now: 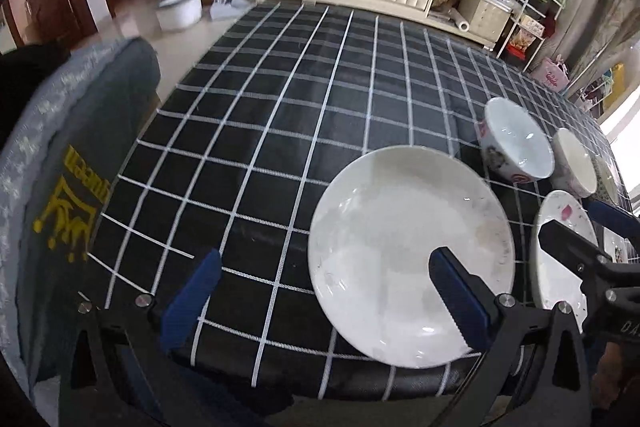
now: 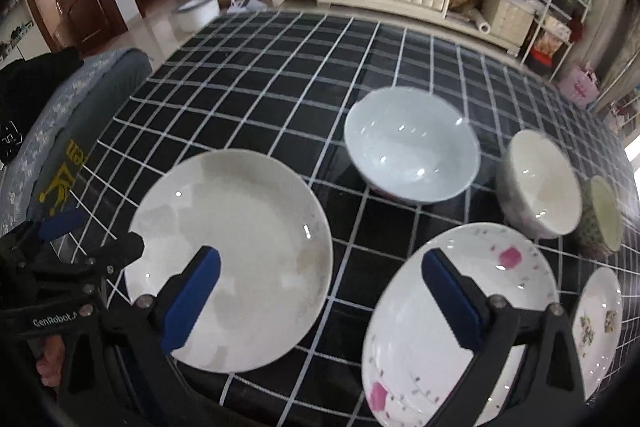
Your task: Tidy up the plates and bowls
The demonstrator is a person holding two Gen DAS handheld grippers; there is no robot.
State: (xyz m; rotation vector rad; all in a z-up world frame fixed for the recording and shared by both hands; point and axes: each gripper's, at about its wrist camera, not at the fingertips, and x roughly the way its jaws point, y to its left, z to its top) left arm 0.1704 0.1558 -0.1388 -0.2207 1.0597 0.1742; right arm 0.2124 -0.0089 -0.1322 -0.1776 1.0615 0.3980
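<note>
We judge the white plate (image 2: 240,255) probably nearer our left fingers (image 1: 332,301); both fingers, right (image 2: 324,301) too, gape empty.

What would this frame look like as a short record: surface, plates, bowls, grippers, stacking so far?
surface: black checked tablecloth
plates: plain white plate, pink-flowered plate, small patterned plate, all near edge
bowls: large white bowl, cream bowl, small green bowl, behind the plates
left gripper: open, empty
right gripper: open, empty
stacking: none yet
</note>
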